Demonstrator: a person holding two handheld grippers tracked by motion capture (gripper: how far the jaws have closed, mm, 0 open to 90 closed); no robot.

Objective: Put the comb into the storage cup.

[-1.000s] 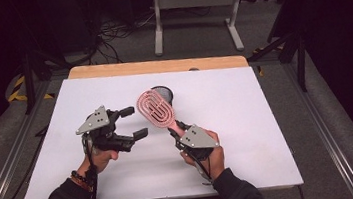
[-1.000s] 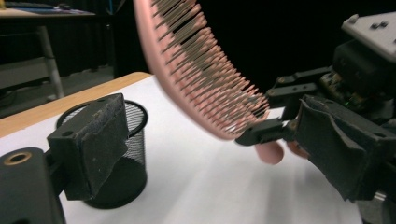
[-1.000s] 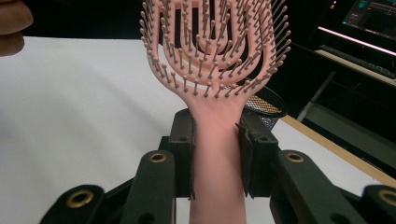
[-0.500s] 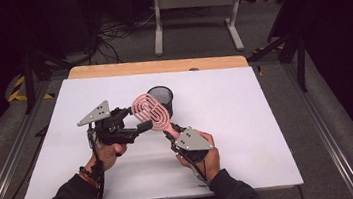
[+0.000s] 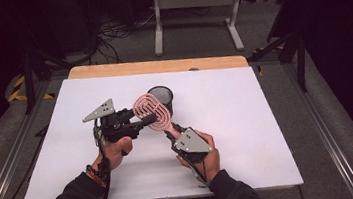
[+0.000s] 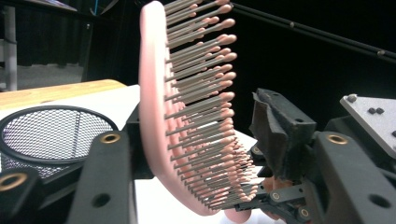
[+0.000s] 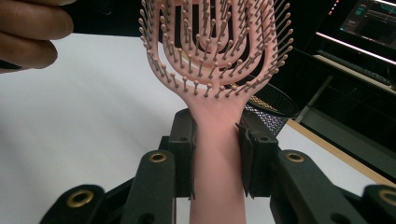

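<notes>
Holding the pink hairbrush (image 5: 151, 111) by its handle, the right gripper (image 5: 174, 132) stays clamped, brush head raised just beside the mesh cup (image 5: 161, 97). Left gripper (image 5: 148, 122) straddles the head, jaws apart, not yet pinching. Handover seems halfway; the cup presumably awaits.

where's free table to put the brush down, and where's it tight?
Bare white table lies right of the mesh cup, out to the right edge. The strip left of the left gripper is bare too. It is tight mid-table: the pink brush, right gripper and cup crowd together.
</notes>
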